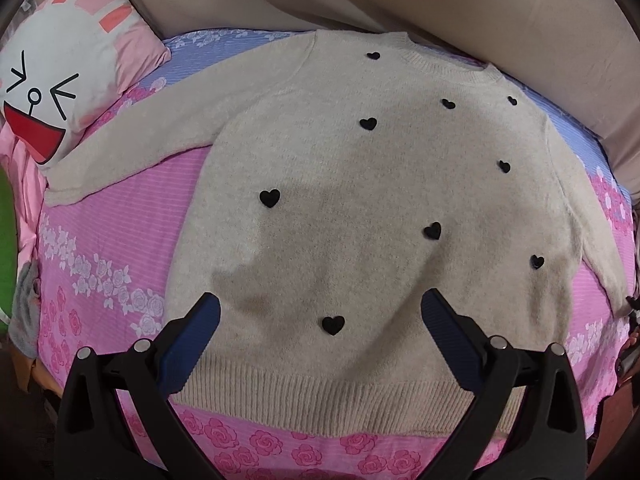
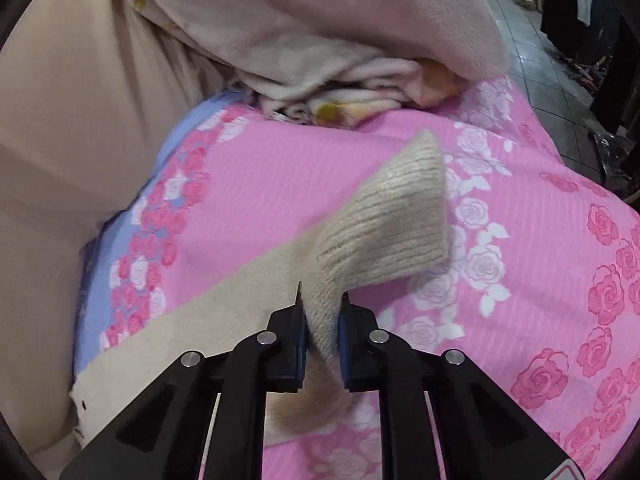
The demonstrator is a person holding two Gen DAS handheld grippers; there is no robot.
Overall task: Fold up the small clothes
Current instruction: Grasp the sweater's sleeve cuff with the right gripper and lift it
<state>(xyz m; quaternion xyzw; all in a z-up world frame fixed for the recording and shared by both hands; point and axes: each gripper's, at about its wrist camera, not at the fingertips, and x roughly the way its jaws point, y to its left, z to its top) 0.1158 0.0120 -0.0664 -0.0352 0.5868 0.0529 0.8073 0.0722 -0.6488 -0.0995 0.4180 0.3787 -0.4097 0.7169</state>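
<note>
A beige knit sweater (image 1: 352, 208) with small black hearts lies flat, front up, on a pink rose-print bed sheet (image 1: 104, 248), neck at the far side, hem near me. Its left sleeve (image 1: 132, 148) stretches out toward the pillow. My left gripper (image 1: 320, 308) is open and empty, hovering above the lower body of the sweater. My right gripper (image 2: 322, 300) is shut on the ribbed cuff (image 2: 384, 220) of the sweater's right sleeve, and the cuff stands lifted above the sheet. The rest of that sleeve (image 2: 208, 320) trails left and down.
A rabbit-face pillow (image 1: 60, 68) lies at the far left. A beige padded headboard (image 1: 440, 4) runs along the far side. Folded blankets (image 2: 340, 52) are piled at the bed's far end. The tiled floor (image 2: 548, 60) lies beyond the bed's right edge.
</note>
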